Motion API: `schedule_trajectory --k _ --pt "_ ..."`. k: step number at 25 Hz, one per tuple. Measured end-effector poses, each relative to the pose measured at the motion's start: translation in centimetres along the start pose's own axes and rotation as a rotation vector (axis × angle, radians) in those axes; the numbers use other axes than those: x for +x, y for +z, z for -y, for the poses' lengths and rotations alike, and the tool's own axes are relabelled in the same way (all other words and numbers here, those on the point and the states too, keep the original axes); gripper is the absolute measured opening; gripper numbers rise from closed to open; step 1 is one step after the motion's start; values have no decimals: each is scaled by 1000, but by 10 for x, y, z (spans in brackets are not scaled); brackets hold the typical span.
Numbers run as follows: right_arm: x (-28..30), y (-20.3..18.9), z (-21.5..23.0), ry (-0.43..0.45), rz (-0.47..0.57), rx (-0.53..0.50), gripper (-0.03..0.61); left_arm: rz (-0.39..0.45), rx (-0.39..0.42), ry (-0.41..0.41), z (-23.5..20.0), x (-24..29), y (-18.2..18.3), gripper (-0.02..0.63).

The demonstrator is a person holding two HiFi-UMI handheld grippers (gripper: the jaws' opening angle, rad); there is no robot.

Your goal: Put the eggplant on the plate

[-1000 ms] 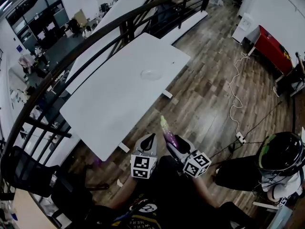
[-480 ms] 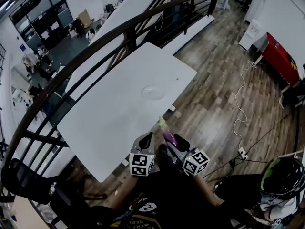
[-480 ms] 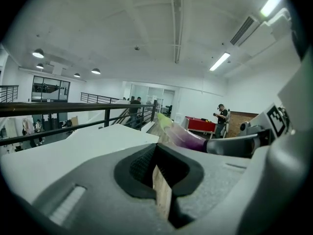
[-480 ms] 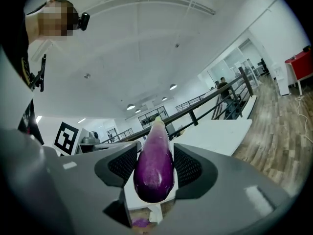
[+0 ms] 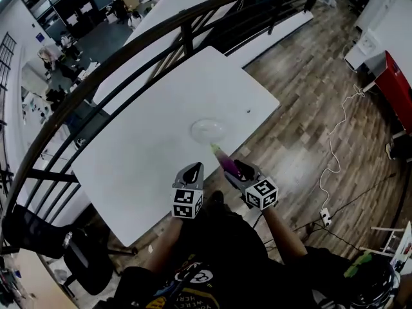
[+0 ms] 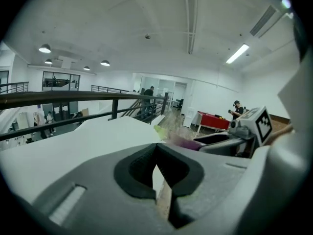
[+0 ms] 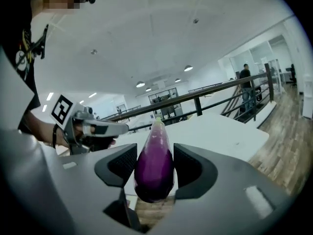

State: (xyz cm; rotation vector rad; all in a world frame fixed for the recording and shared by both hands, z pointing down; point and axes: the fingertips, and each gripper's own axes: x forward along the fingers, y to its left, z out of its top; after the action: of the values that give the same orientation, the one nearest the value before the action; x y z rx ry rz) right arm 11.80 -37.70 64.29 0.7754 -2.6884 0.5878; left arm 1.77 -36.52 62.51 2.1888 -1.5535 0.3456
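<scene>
A purple eggplant (image 5: 225, 162) with a pale green tip stands between the pads of my right gripper (image 5: 233, 169), which is shut on it, tip pointing forward. In the right gripper view the eggplant (image 7: 154, 163) fills the gap between the dark pads (image 7: 120, 164). A clear round plate (image 5: 207, 129) lies on the white table (image 5: 148, 153), just beyond the eggplant's tip. My left gripper (image 5: 192, 172) hovers over the table's near edge beside the right one, shut and holding nothing. In the left gripper view its pads (image 6: 134, 168) meet, and the eggplant (image 6: 183, 142) shows to the right.
A black railing (image 5: 129, 50) curves behind the table. A dark office chair (image 5: 84, 262) stands at the lower left. Wood floor (image 5: 309, 108) lies to the right, with a white cable (image 5: 335, 153) and a red cabinet (image 5: 396, 82). A small dark speck (image 5: 248, 112) sits on the table.
Both grippers have come forward from over the floor to the table's near edge. The eggplant's tip now lies close to the plate. The right gripper's hold is unchanged.
</scene>
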Motion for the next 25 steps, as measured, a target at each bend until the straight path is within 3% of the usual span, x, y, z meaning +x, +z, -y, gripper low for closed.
schedule_trajectory --k 9,17,20,25 --pt "154 -48 106 5 -359 -339 233 -139 -67 68 -48 25 -34 5" --pt "218 -92 138 16 -609 -472 239 -211 -187 90 -81 -1 -76 5" --pt "209 -89 132 -25 -574 -450 241 -204 -201 78 -87 -6 -75 5" --pt "154 -61 111 -130 -356 -199 256 -179 -180 22 -88 -2 -60 5"
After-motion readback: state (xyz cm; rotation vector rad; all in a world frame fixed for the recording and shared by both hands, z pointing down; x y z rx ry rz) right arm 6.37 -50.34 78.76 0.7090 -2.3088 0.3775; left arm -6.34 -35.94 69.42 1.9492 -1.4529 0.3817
